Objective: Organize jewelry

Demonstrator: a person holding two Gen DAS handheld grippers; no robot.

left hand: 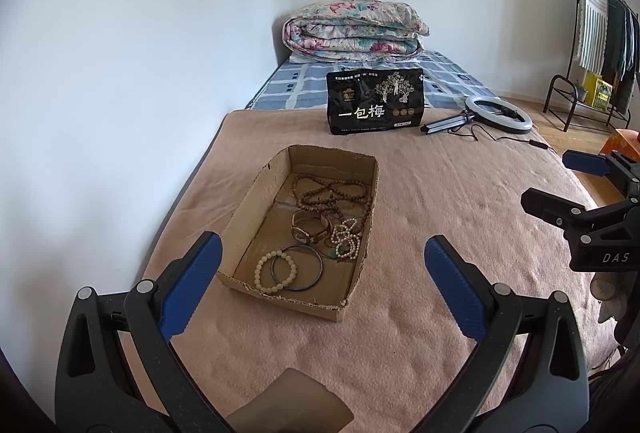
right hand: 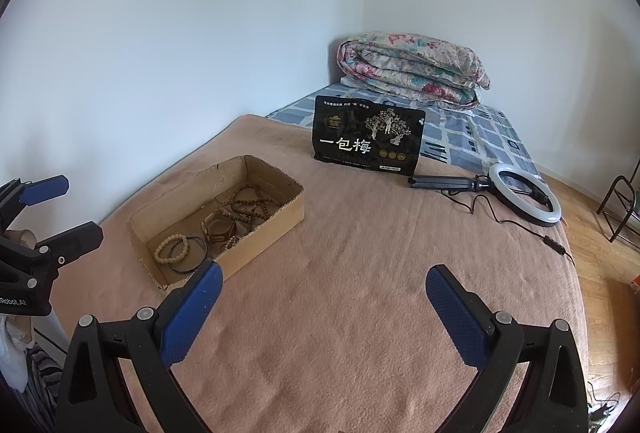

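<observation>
A shallow cardboard box point(left hand: 248, 201) lies on the pink blanket and holds jewelry: a long brown bead string point(left hand: 332, 193), a brown watch point(left hand: 310, 227), a white pearl string point(left hand: 347, 237), a cream bead bracelet point(left hand: 275, 270) and a dark blue bangle point(left hand: 298, 267). The box also shows in the right wrist view point(right hand: 264, 233). My left gripper point(left hand: 322, 253) is open and empty, just in front of the box. My right gripper point(right hand: 324, 283) is open and empty over the bare blanket, to the right of the box; it also shows in the left wrist view point(left hand: 560, 181).
A black snack bag point(left hand: 374, 101) stands behind the box. A ring light point(left hand: 498, 115) with tripod and cable lies at the right. A folded floral quilt point(left hand: 352, 33) lies on the checked sheet beyond. The wall runs along the left; a clothes rack point(left hand: 600, 33) stands far right.
</observation>
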